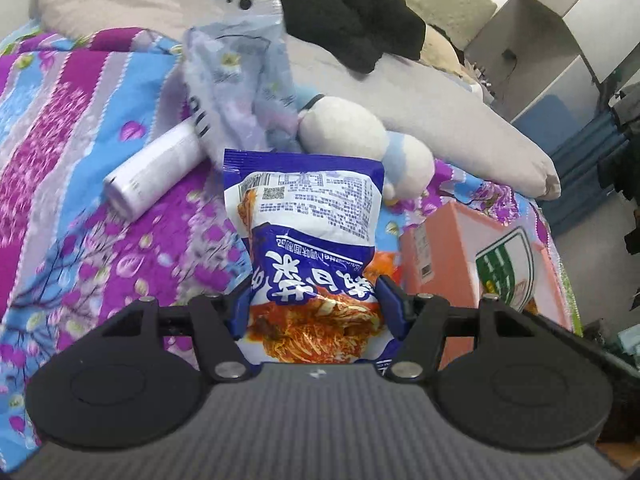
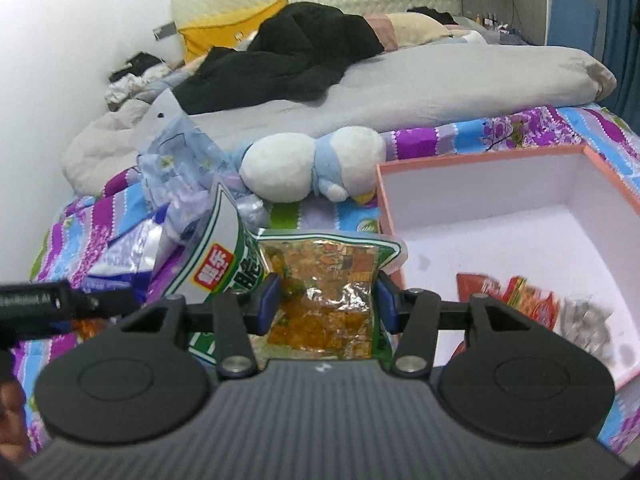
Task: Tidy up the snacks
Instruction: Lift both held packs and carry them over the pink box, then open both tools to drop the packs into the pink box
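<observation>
Both grippers have a snack at once, so the trick now is getting each one over the pink box [image 2: 472,168] without the bags flopping out. The left gripper [image 1: 316,312] is clamped on a blue kimchi packet [image 1: 308,216], squeezing it low down with most of the bag sticking out past the fingertips, above the flowery bedsheet [image 1: 80,140]. The right gripper [image 2: 326,304] is pinching a green-edged pickle packet [image 2: 324,280] the same way, and that one sits just left of the box's near wall. I'd say swing the right one over the rim first and only let go once it's low inside, next to the red packets [image 2: 508,296] already lying on the box floor, then bring the left across. More loose stuff sits behind: a pale purple bag [image 1: 240,72], a white tube [image 1: 152,168], and a plush penguin [image 2: 312,168] just beside the box corner, best not bumped.
</observation>
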The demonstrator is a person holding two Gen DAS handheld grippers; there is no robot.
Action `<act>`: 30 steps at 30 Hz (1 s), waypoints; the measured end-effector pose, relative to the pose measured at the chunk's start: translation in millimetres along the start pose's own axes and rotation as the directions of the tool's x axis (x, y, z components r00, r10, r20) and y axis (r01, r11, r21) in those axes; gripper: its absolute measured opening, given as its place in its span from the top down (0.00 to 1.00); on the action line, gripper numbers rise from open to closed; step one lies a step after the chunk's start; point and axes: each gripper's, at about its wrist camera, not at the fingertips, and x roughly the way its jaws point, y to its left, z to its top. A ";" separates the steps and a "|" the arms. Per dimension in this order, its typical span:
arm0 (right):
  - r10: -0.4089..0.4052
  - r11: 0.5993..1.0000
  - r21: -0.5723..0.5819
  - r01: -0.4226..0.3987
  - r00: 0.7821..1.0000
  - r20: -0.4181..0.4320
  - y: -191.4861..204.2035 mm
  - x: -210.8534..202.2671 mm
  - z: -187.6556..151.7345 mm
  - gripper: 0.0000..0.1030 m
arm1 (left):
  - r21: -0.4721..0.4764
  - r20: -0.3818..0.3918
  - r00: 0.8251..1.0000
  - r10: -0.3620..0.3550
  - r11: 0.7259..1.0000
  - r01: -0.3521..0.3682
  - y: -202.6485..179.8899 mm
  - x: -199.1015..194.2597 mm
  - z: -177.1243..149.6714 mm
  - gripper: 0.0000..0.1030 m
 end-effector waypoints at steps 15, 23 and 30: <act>-0.117 0.991 0.058 0.117 0.993 -0.004 -45.1 -27.5 62.3 0.49 | 0.172 -0.065 0.989 -0.130 0.975 0.139 -114.1 32.1 55.9 0.34; -0.236 0.965 0.108 0.238 0.971 -0.034 -109.7 -34.0 55.5 0.49 | 0.275 -0.185 0.965 -0.188 0.932 0.235 -192.8 74.8 21.9 0.34; -0.260 0.945 0.164 0.284 0.953 -0.155 -163.8 -6.8 28.4 0.48 | 0.359 -0.282 0.949 -0.145 0.901 0.244 -233.6 122.6 -11.9 0.34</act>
